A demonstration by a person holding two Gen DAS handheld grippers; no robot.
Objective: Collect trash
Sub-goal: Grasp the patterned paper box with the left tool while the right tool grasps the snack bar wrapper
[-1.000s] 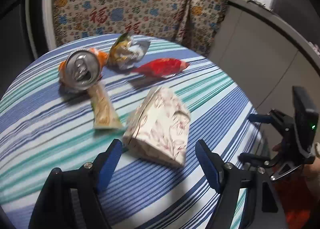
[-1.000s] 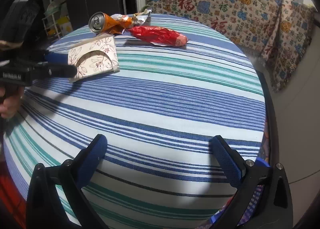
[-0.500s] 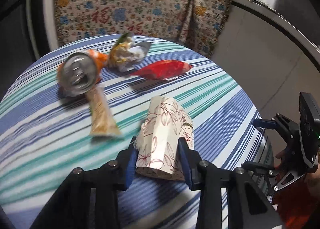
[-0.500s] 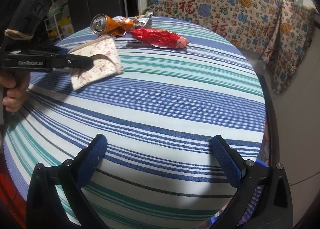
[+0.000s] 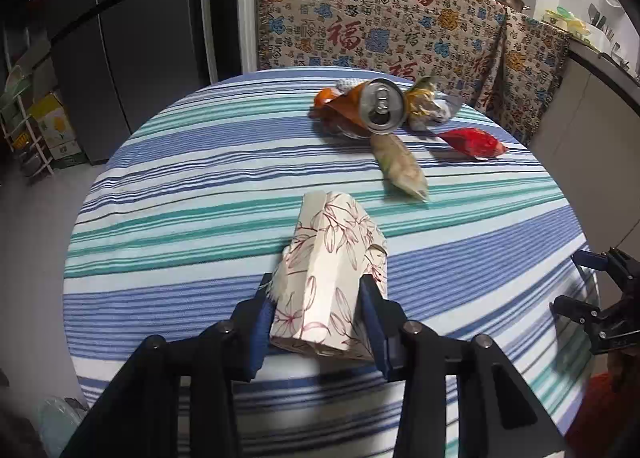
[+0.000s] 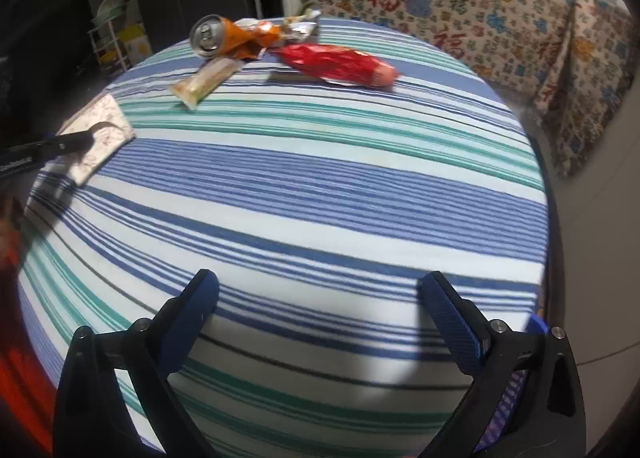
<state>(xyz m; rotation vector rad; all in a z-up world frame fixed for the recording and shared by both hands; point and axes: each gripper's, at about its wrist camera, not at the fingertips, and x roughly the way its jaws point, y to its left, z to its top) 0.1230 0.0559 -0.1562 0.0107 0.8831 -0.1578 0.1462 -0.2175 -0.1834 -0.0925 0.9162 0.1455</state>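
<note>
My left gripper [image 5: 318, 322] is shut on a crumpled floral paper box [image 5: 334, 262] and holds it above the near part of the striped round table [image 5: 200, 193]. The box also shows in the right wrist view [image 6: 100, 133] at the left edge. Further back lie a crushed orange can [image 5: 376, 107], a beige snack wrapper [image 5: 402, 167], a red wrapper [image 5: 474, 141] and a foil wrapper [image 5: 428, 107]. My right gripper [image 6: 320, 310] is open and empty over the table's near right edge; the can [image 6: 218, 37] and red wrapper [image 6: 340, 61] lie far from it.
A patterned cloth [image 5: 380, 21] drapes furniture behind the table. A dark fridge [image 5: 120, 37] stands at the back left, with boxes on a rack [image 5: 48, 125] beside it. A counter [image 5: 592, 97] runs along the right. The right gripper [image 5: 604, 298] shows at the table's right edge.
My left gripper closed on the floral box, lifted it and swung left. The right gripper stayed open and shifted slightly.
</note>
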